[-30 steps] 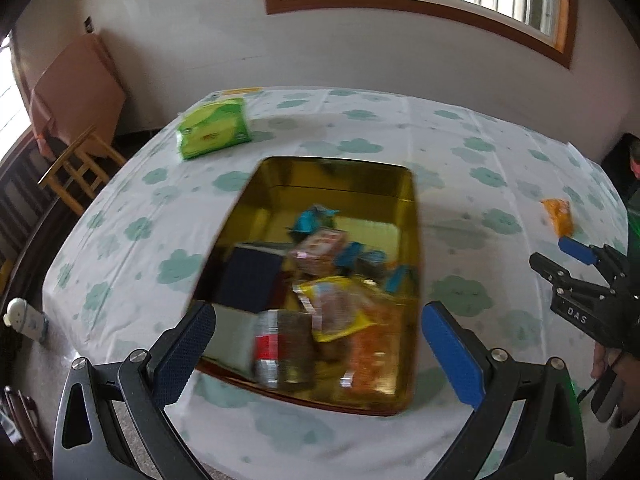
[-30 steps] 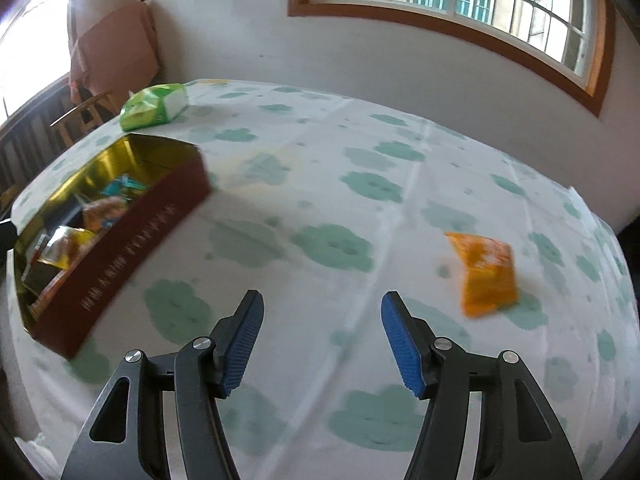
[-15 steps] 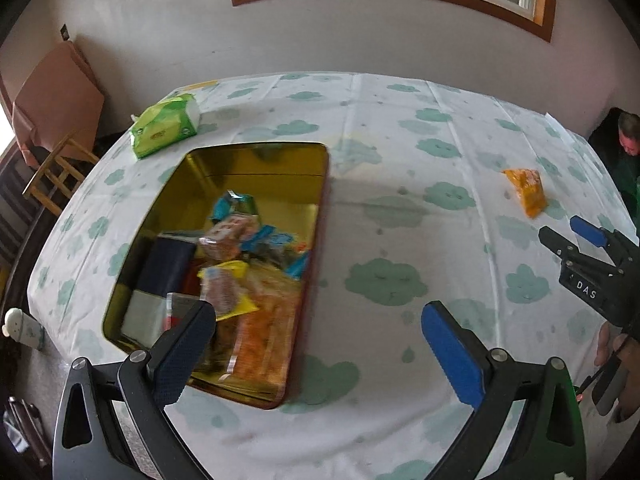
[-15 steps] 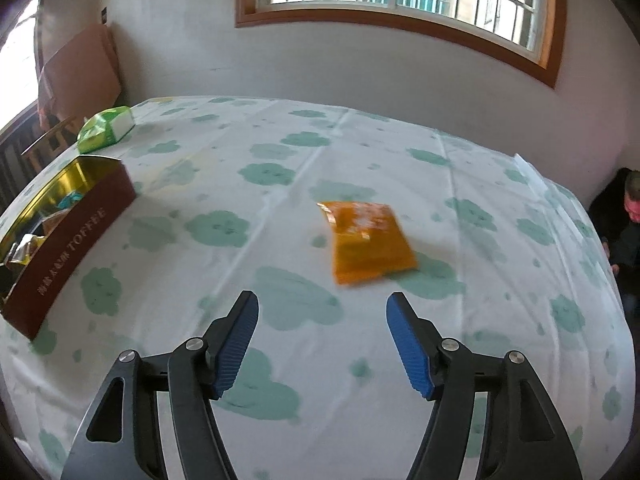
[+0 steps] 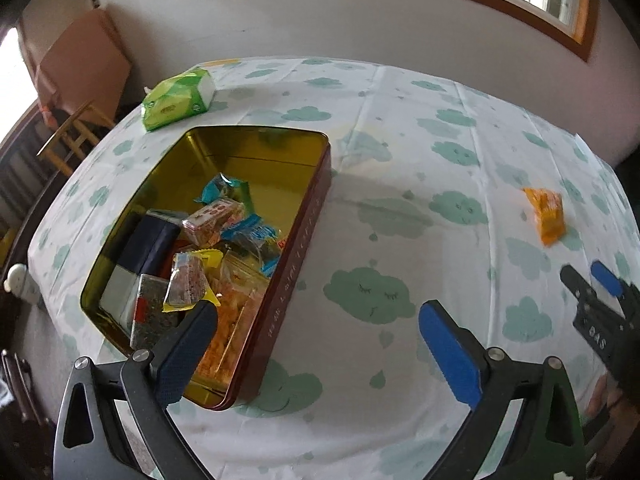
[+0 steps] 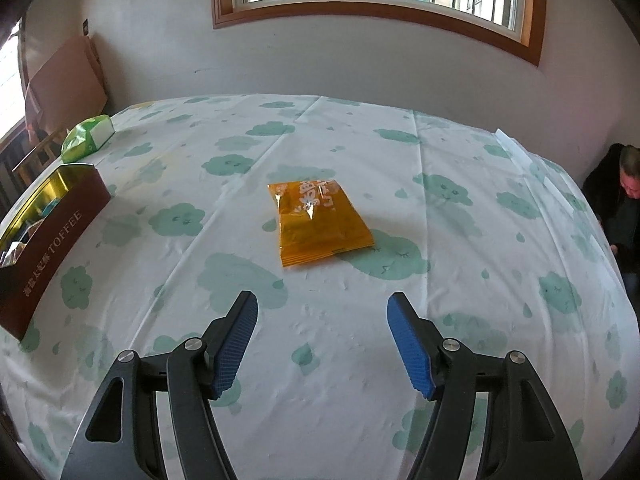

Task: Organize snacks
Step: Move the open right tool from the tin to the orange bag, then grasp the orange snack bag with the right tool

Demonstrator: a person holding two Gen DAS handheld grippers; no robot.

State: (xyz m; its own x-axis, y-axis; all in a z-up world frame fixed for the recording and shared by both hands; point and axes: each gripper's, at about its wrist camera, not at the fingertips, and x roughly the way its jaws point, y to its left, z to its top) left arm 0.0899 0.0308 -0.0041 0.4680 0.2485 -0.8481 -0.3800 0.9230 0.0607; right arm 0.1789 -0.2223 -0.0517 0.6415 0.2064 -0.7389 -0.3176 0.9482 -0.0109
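An orange snack packet lies flat on the cloud-print tablecloth, just ahead of my right gripper, which is open with nothing between its blue pads. In the left wrist view the same packet sits far right, beyond the right gripper. A dark red toffee tin with a gold inside holds several wrapped snacks. My left gripper hovers open and wide over the tin's near right side and holds nothing. The tin stands at the left edge of the right wrist view.
A green tissue pack lies beyond the tin near the table's far left corner. A wooden chair and a sheet of cardboard stand past that corner. A person sits low by the wall at the right.
Both grippers swung to the right. The tin slid left in the left wrist view. The orange packet came from the right to the middle of the right wrist view. The right jaws spread slightly.
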